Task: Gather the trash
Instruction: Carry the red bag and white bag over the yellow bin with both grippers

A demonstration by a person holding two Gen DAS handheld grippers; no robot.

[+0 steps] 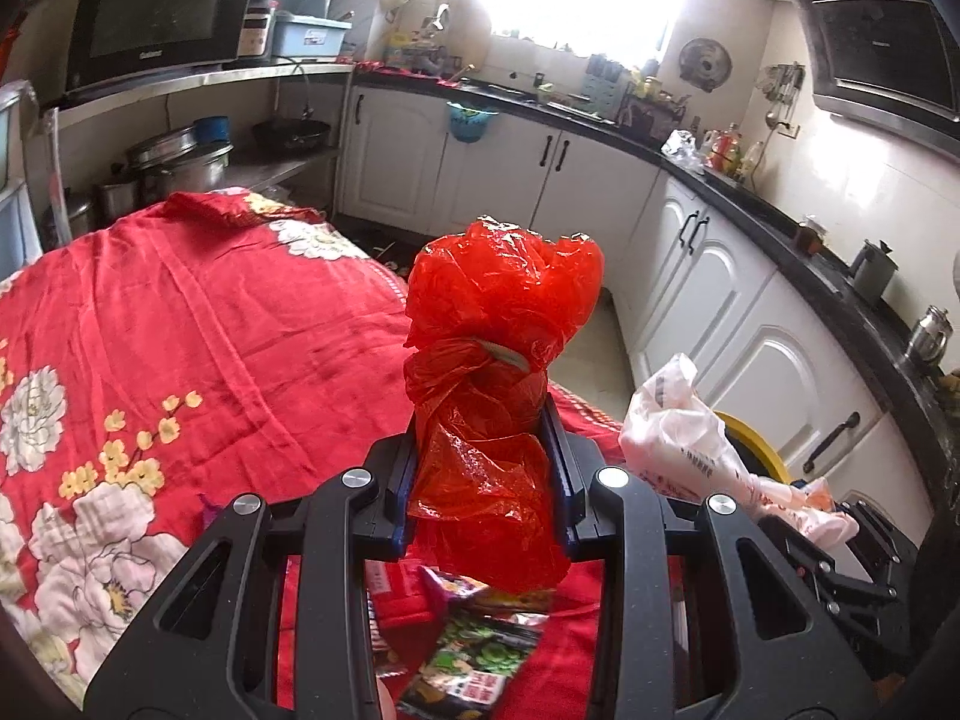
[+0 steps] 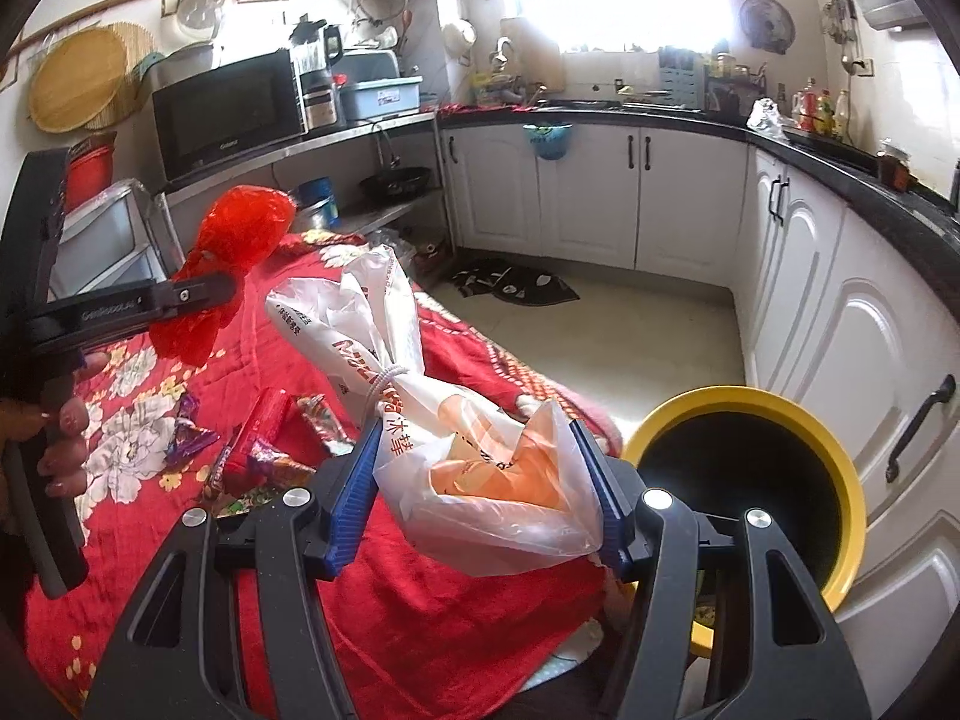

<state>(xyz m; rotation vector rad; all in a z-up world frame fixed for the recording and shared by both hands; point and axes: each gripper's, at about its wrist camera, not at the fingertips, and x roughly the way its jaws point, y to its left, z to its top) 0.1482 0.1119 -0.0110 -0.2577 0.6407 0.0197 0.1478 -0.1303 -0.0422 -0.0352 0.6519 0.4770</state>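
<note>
1. Left claw (image 1: 486, 474): jaws closed in on a crumpled translucent red plastic bag (image 1: 501, 324), gripped low on its body. The bag stands upright between the blue-edged fingers (image 1: 399, 480), bulging above them, with a pale band around its neck.
2. From the right wrist view, the left claw (image 2: 198, 291) sits up and to the left, the red bag (image 2: 240, 234) lifted clear above the surface.
3. Right claw (image 2: 480, 492): jaws partly closed on a white plastic bag with orange print (image 2: 480, 480). The bag's tied neck and loose handles reach forward, beyond the fingertips.
4. In the left wrist view, the white bag (image 1: 684, 438) shows just right of the left claw.
5. Surface: covered with a red floral cloth (image 2: 420, 612), below both claws.
6. Loose snack wrappers (image 2: 264, 450) lie on the cloth, forward and left of the right claw; a green and dark printed wrapper (image 1: 480, 654) lies directly under the left claw.
7. Round bin with yellow rim and dark interior (image 2: 840, 468): just right of the right claw, beside the surface edge, mouth open towards the camera.
8. White cabinet doors with black handles (image 2: 600, 198) stand ahead of both claws, under a dark countertop (image 2: 660, 114).
9. Black microwave (image 2: 228, 111) on a shelf, forward and left.
</note>
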